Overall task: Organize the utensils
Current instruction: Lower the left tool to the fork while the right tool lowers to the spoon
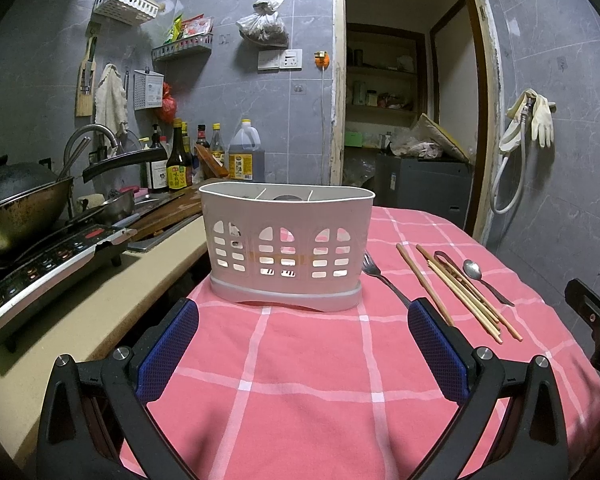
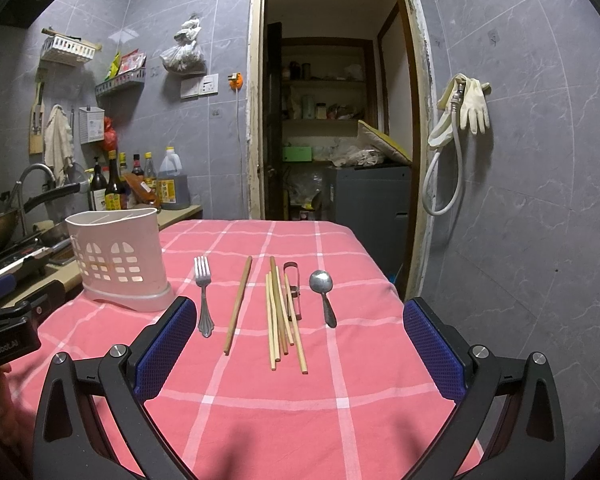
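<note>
Right wrist view: metal fork (image 2: pixel 203 296), wooden chopsticks (image 2: pixel 278 316), steel spoon (image 2: pixel 324 292) all loose on pink checked cloth (image 2: pixel 340 400); white slotted plastic caddy (image 2: pixel 116 264) seemingly unfilled. Right gripper (image 2: pixel 300 344), left gripper (image 1: pixel 302 344): jaws apart, empty. Nothing sorted yet.

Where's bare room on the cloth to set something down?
Bare cloth lies between the utensils and the right gripper, and beyond them toward the doorway. Crowded: fork, chopsticks and spoon lie side by side right of the caddy.

"GenRobot.AI" on the left tongs' (image 2: pixel 4 336) body
</note>
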`<state>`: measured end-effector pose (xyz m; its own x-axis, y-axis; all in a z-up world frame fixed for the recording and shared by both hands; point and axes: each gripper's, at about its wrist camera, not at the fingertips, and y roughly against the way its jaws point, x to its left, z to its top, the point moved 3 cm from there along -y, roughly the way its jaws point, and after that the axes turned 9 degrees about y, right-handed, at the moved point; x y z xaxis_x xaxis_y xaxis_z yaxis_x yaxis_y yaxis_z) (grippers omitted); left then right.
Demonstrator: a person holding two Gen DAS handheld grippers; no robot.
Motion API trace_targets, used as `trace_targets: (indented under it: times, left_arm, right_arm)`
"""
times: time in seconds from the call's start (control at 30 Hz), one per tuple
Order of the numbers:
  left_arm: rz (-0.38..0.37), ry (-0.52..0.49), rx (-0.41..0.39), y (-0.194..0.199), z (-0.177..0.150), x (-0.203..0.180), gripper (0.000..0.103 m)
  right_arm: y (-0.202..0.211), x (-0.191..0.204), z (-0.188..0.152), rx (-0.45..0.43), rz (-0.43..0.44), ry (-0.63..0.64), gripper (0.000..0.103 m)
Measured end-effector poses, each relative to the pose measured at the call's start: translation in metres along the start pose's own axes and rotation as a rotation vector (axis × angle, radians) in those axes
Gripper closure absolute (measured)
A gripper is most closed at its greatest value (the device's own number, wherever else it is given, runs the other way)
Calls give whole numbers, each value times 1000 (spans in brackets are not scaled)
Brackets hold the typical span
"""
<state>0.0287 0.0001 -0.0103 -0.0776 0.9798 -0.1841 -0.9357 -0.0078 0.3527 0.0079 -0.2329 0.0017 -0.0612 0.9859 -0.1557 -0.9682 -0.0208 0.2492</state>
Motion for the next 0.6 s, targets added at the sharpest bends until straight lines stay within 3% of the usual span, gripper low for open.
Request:
trace_targets:
  times: [0.33, 0.47, 0.6]
  left_arm:
    - [-32, -16, 9, -14, 29, -20, 1]
    - [-61, -29, 59, -34, 38, -34, 1]
    - [-94, -17, 142, -57, 37, -45, 1]
  right_arm:
    - [-7, -12, 25, -26, 8, 94, 0]
    - [-26, -24, 36, -14, 16, 134, 1]
    - [-46, -38, 42, 33, 45, 177, 18]
